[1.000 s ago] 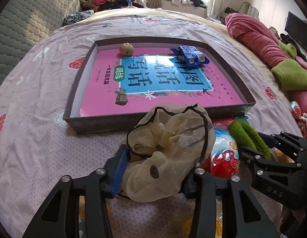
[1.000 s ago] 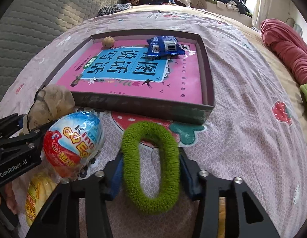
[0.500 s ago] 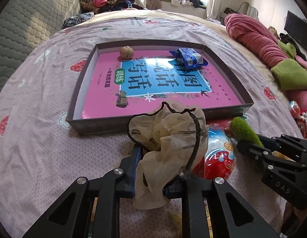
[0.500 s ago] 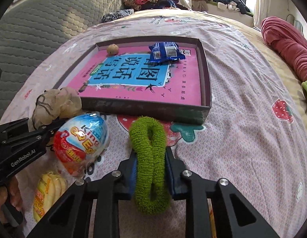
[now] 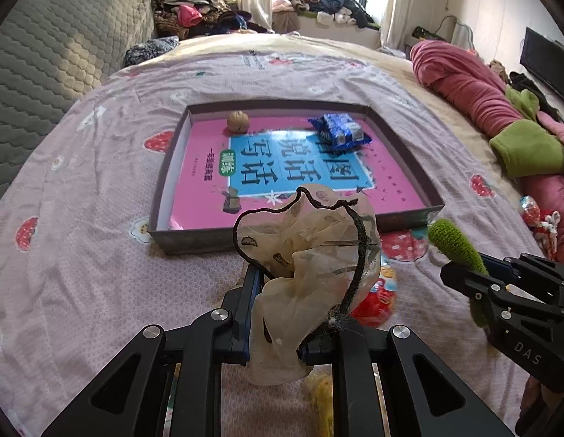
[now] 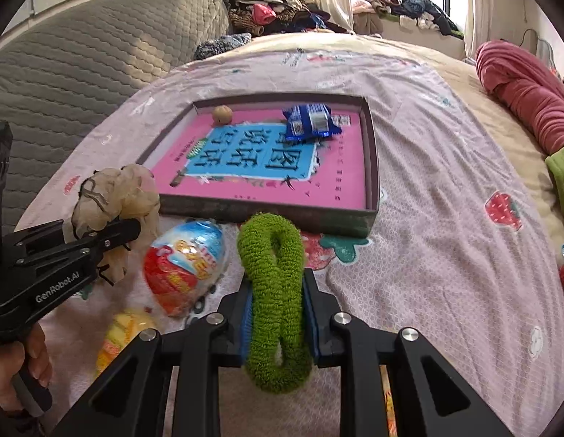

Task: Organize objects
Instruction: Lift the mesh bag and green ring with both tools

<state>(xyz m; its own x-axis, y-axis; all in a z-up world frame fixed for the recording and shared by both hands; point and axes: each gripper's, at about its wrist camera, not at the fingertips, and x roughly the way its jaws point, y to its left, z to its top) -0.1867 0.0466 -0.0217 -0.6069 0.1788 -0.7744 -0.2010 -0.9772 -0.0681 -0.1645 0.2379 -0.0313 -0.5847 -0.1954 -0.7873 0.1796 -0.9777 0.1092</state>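
While both loads hang over the bed | beige mesh scrunchie (image 5: 311,255) is clenched by left gripper (image 5: 278,331) | green scrunchie (image 6: 274,291) is pinched by right gripper (image 6: 276,313) | risk: soft fabric could be snagged on shallow box (image 6: 371,153) rim.

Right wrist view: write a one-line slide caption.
Right gripper clamps a green scrunchie near the tray.

Green scrunchie (image 6: 274,291); beige scrunchie (image 5: 311,262), black trim; pink book (image 5: 282,171).
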